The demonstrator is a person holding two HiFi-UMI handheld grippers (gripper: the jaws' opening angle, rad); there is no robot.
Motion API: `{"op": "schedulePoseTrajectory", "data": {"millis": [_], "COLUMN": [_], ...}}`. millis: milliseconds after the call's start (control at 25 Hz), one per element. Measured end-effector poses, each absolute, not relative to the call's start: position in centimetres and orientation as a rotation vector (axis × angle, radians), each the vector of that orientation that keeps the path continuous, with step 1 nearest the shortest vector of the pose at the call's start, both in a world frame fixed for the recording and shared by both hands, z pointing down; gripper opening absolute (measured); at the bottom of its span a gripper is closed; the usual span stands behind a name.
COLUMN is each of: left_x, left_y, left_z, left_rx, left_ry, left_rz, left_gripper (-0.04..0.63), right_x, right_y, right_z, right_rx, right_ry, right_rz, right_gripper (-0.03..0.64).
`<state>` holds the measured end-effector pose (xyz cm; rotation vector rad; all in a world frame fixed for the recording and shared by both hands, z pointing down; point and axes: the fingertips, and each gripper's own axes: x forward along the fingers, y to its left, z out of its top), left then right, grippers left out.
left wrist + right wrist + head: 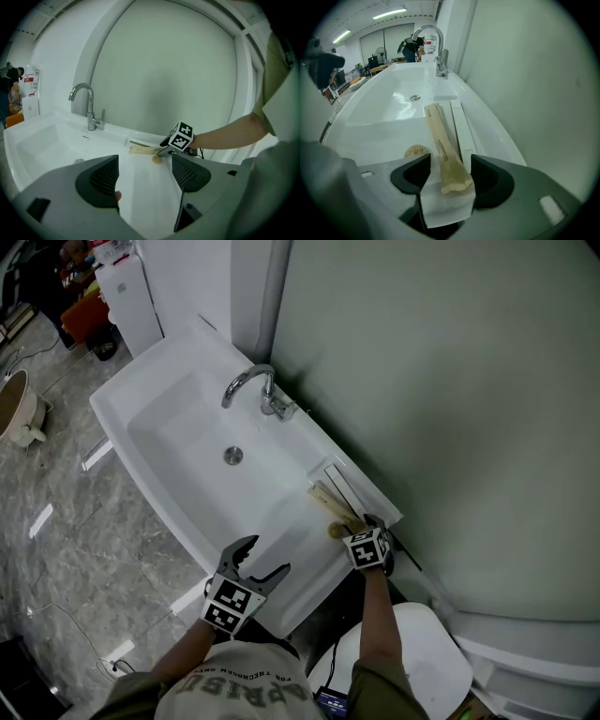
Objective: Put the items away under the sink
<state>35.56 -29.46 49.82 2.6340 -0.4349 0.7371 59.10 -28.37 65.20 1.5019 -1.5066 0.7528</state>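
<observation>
On the right ledge of the white sink (pixel 178 427) lie a long beige paper packet (pixel 325 500) (pixel 440 140), a slim white box (pixel 343 486) (pixel 461 126) beside it against the wall, and a small round tan disc (pixel 335 530) (pixel 416 151). My right gripper (pixel 361 524) (pixel 450 171) reaches in over the sink's right end, open, its jaws on either side of the beige packet's near end. My left gripper (pixel 269 554) (pixel 144 171) hovers open and empty over the sink's front rim, pointing toward the same items.
A chrome faucet (pixel 251 385) stands at the back of the basin, above the drain (pixel 232 455). The green-grey wall runs close behind the ledge. A white rounded fixture (pixel 422 652) sits below my right arm. Marble floor lies to the left.
</observation>
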Motion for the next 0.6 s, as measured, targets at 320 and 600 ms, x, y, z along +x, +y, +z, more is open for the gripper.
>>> {"op": "schedulePoseTrajectory", "data": {"millis": [320,600], "left_x": [35.58,35.41], "left_y": [-29.88,-30.15], "left_z": [50.37,50.83], "left_rx": [2.623,2.609], "left_ry": [-0.421,-0.416], "left_rz": [0.762,0.778], "left_gripper": [0.341,0.341], "right_x": [59.14,59.03], "right_y": [-28.32,-27.82], "right_z": [65.52,65.76], "right_rx": [1.437,1.39], "right_ry": [-1.499,-1.492], "right_rz": [0.754,0.754], "right_gripper": [0.212,0.114]}}
